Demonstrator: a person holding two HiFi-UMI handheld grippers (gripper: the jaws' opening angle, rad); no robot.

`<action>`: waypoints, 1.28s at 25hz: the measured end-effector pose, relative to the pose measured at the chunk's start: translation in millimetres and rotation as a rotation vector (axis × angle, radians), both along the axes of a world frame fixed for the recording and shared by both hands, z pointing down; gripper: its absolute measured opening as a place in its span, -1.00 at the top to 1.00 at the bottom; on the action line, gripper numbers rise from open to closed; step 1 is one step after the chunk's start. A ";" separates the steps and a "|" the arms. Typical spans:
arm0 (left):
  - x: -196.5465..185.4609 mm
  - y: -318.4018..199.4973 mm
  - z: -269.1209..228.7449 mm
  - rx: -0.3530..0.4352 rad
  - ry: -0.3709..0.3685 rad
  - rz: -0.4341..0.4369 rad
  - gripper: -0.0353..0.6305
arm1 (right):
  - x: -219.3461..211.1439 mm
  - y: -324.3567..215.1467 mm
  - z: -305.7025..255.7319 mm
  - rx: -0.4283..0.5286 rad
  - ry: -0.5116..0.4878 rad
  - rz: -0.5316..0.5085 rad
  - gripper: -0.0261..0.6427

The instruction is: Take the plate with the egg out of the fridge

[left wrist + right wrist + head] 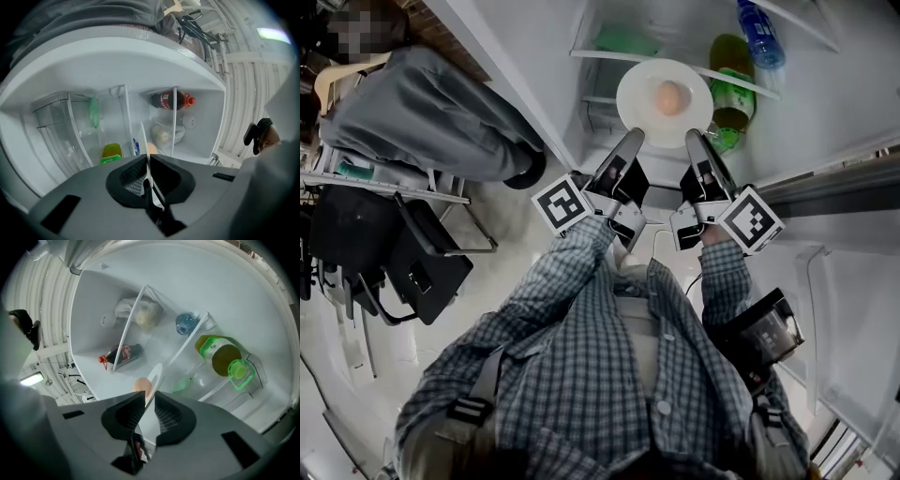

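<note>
Gripped the plate by its near rim inside the open fridge.
Clamped left gripper and right gripper shut on that rim, side by side; showed egg at plate's middle, green bottle just beside.

One white plate, one brown egg, two grippers, three bottles, one fridge

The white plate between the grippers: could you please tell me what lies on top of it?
One egg lies on the plate, near its middle. The left gripper and right gripper clamp and cover its near rim. Its underside is hidden.
</note>
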State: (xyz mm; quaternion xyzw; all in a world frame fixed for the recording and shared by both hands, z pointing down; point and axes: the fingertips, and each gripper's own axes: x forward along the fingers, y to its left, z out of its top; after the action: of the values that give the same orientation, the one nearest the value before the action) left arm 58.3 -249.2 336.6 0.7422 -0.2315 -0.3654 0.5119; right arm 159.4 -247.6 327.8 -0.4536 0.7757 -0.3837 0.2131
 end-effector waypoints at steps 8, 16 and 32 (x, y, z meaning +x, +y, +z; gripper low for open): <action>-9.1 30.4 17.1 -0.015 -0.009 -0.034 0.80 | -9.0 27.1 16.6 -0.019 0.006 -0.052 0.72; -27.4 86.9 17.7 -0.029 0.004 -0.018 0.80 | -25.9 86.2 22.0 -0.054 0.015 -0.047 0.72; -96.4 197.2 28.9 -0.069 -0.004 0.006 0.80 | -94.5 199.3 32.7 -0.078 -0.004 -0.017 0.72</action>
State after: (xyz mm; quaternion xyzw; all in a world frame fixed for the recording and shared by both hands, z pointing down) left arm -38.1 -52.0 365.6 0.7257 -0.2429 -0.3542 0.5375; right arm 64.9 -48.3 360.5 -0.4543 0.7634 -0.4164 0.1935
